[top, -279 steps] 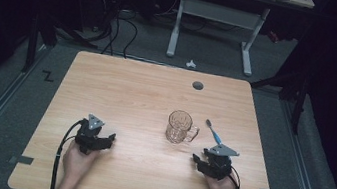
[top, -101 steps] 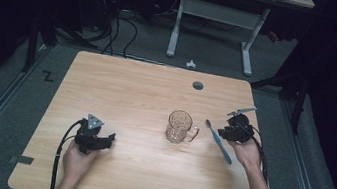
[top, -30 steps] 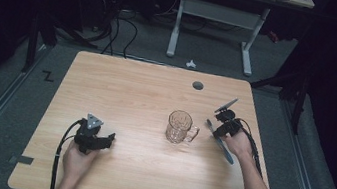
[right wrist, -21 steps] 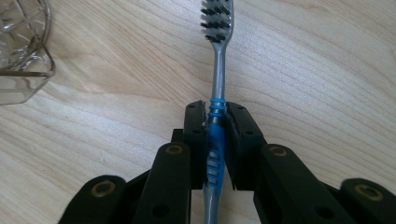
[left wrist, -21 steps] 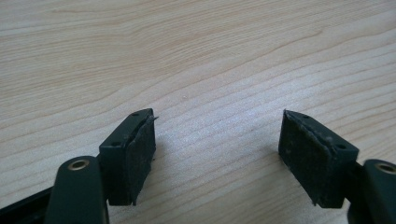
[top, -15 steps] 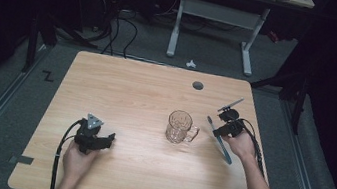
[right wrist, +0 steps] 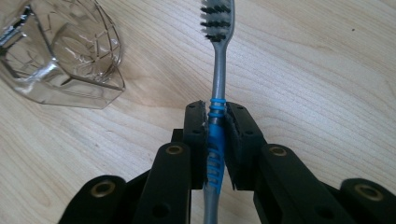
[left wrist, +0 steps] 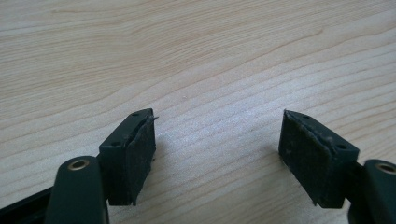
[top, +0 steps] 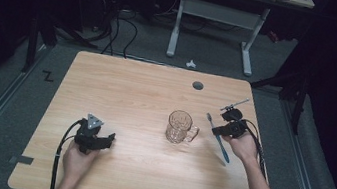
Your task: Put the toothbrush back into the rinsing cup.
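Wooden table [top: 146,91], bare under the idle left gripper [left wrist: 219,149], jaws wide apart. Glass mug [top: 181,126] just left of the right gripper [right wrist: 216,128], empty. Toothbrush [right wrist: 217,70] clamped at its blue grip, bristles ahead. Pickup apparently done; likely drop into mug pending.

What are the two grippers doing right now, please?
Left gripper: open, empty, over bare table.
Right gripper: shut on the toothbrush, beside the mug.
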